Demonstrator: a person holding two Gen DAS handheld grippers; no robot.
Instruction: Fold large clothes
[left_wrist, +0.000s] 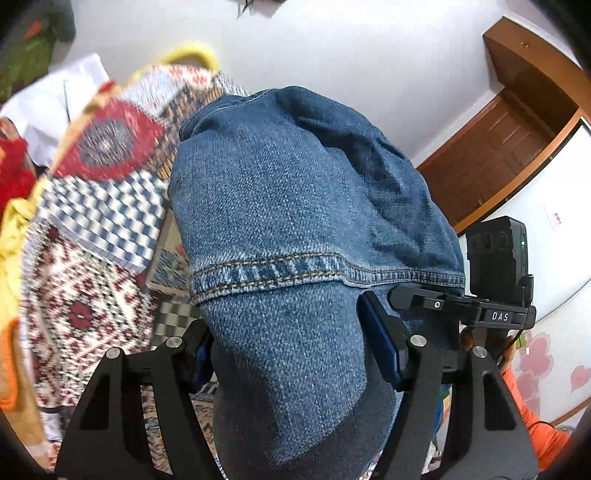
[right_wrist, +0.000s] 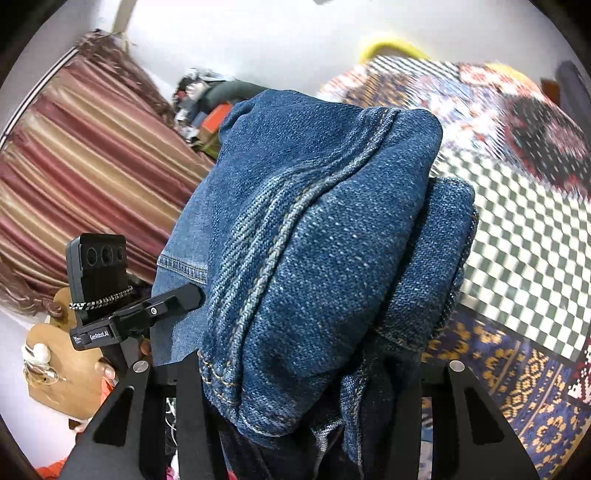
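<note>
Blue denim jeans (left_wrist: 295, 229) fill the middle of the left wrist view, bunched and draped over my left gripper (left_wrist: 291, 354), whose blue-padded fingers (left_wrist: 384, 347) are shut on the cloth near a stitched hem. In the right wrist view the same jeans (right_wrist: 314, 258) are bunched in thick folds with a seam showing. My right gripper (right_wrist: 314, 387) is shut on them; its fingertips are hidden under the denim. Both grippers hold the jeans up above the bed. The other gripper's body shows at the edge of each view.
A patterned bedspread (left_wrist: 92, 229) with red, blue and checked patches lies below; it also shows in the right wrist view (right_wrist: 524, 229). Striped curtains (right_wrist: 81, 177) hang at left. A wooden door (left_wrist: 498, 147) and white wall stand behind. Yellow and red cloth (left_wrist: 14, 206) lies at the far left.
</note>
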